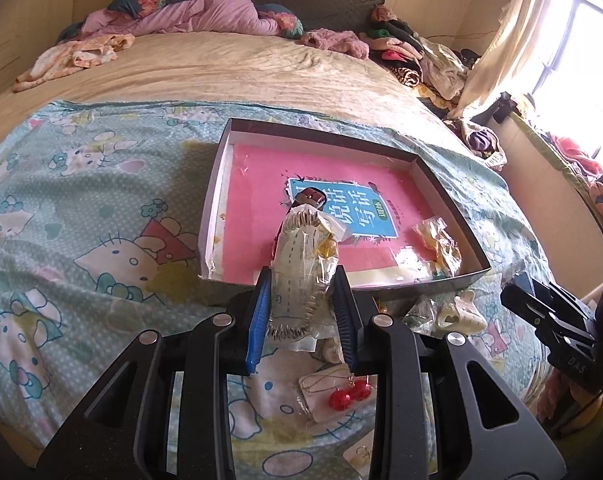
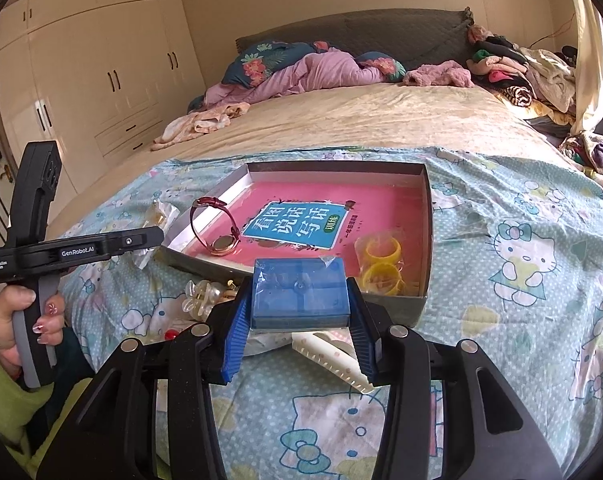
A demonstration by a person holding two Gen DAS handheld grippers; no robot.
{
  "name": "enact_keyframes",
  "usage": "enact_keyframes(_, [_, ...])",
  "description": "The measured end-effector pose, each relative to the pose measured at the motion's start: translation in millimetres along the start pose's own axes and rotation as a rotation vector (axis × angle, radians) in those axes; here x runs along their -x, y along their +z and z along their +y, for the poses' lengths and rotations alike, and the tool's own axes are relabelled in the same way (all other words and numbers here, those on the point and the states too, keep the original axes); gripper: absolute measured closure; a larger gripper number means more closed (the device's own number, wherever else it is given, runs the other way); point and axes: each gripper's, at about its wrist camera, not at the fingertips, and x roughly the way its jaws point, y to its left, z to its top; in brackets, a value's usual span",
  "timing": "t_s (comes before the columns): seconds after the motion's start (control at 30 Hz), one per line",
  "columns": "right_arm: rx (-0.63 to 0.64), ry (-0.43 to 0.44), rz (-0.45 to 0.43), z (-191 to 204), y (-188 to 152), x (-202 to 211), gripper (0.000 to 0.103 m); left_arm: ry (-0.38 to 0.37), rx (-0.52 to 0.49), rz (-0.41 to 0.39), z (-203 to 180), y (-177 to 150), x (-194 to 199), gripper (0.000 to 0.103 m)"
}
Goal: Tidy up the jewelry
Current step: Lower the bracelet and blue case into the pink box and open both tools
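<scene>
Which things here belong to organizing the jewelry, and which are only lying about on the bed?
Belong to the job:
- shallow box
- wristwatch
- yellow bangles
- blue case in the right hand-held gripper
- bagged packet in the left hand-held gripper
- red earrings

Just lying about:
- clothes pile
- pink quilt
- floral pillow

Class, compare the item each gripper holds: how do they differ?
The left gripper holds a pale comb in crinkled plastic, long and standing upright. The right gripper holds a blue box, square, rigid and level. Both are clamped near the shallow tray.
</scene>
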Motion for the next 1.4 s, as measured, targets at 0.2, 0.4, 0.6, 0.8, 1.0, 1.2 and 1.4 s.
enact_keyframes(0.2, [-0.011, -0.006, 0.007, -8, 1, -8, 0.060, 0.007, -0.024, 0.029, -5, 7, -20, 0.081])
enact_keyframes(0.4, [-0.018, -0.011, 0.013, -15, 5, -19, 0.060, 0.025, -0.019, 0.039, 0, 14, -35, 0.081])
enact_keyframes(0.6, [-0.017, -0.014, 0.012, -20, 11, -28, 0.060, 0.049, -0.015, 0.049, 7, 24, -46, 0.081])
enact_keyframes(0.8, [-0.007, -0.022, 0.008, -24, 19, -36, 0.060, 0.059, 0.007, 0.062, 16, 33, -58, 0.081])
enact_keyframes(1.0, [0.001, -0.034, 0.011, -28, 27, -47, 0.060, 0.068, 0.016, 0.060, 23, 39, -65, 0.081])
enact_keyframes(1.2, [0.017, -0.040, 0.037, -27, 34, -65, 0.060, 0.074, 0.002, 0.057, 24, 49, -71, 0.081])
enact_keyframes(1.4, [0.042, -0.027, 0.070, -18, 37, -83, 0.060, 0.078, 0.008, 0.065, 28, 52, -78, 0.081])
